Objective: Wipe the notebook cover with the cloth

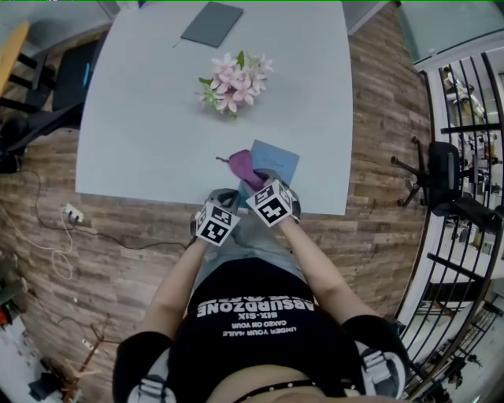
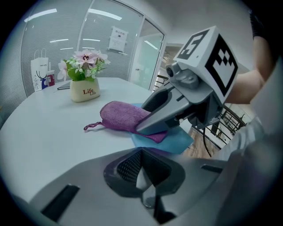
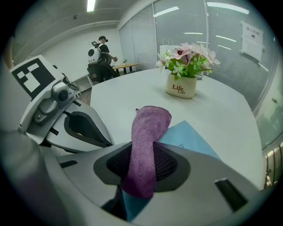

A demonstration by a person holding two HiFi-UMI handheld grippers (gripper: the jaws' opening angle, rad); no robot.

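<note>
A blue notebook [image 1: 277,161] lies at the table's near edge, with a purple cloth [image 1: 242,166] draped over its left part. My right gripper [image 1: 264,184] is shut on the cloth's near end. In the right gripper view the cloth [image 3: 148,132] runs out from between the jaws over the notebook [image 3: 190,139]. My left gripper [image 1: 223,197] sits just left of it, off the table's edge, shut and holding nothing. In the left gripper view the right gripper [image 2: 152,126] presses on the cloth [image 2: 124,115], and the notebook [image 2: 174,141] shows under it.
A pot of pink flowers [image 1: 234,81] stands mid-table, behind the notebook. A dark grey flat book [image 1: 213,24] lies at the far edge. The white table [image 1: 142,134] ends right in front of me. An office chair [image 1: 441,177] stands at the right. A person [image 3: 103,48] is far off.
</note>
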